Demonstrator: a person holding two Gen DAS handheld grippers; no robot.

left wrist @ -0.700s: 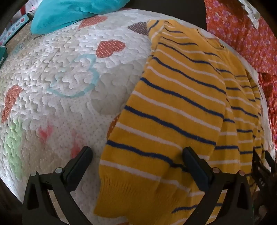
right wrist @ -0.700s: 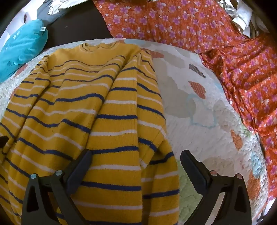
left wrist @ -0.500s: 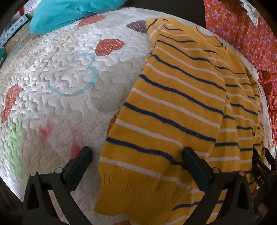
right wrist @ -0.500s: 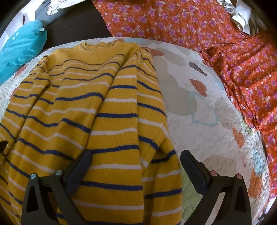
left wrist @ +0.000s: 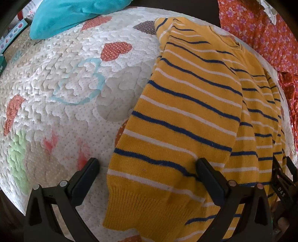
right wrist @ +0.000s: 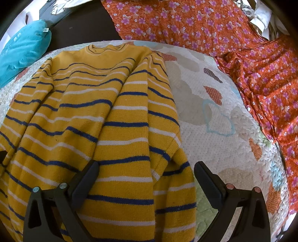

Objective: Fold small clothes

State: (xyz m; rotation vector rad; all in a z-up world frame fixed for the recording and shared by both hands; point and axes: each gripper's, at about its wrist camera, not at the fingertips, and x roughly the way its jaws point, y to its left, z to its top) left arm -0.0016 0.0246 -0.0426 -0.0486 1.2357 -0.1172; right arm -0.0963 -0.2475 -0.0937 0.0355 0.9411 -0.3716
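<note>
Left wrist view: left gripper jaws spread wide, nothing clamped, pointing steeply down at the bed. Yellow knit sweater with navy and white stripes lies on the white quilt, filling the right half of the frame. Its sleeve is folded in over the body, ribbed cuff lying low in the frame between the two fingers. Left finger sits over bare quilt just beside the sleeve edge; the other finger is over the striped knit, contact not clear. Quilt has red dotted hearts and a light blue outline heart. Teal pillow at top left, orange floral fabric at top right past the sweater. Part of the right gripper shows at the far right edge, over the sweater's lower part. Right wrist view: right gripper also fully spread, gripping nothing. Sweater lies neck away from the camera, collar near the quilt's far edge, body wrinkled in lengthwise ridges. The sleeve on this side is folded in too and runs down between the fingers; one finger is over the knit, the other over quilt just clear of the sleeve. Orange floral fabric covers the top and right, teal pillow at upper left.
</note>
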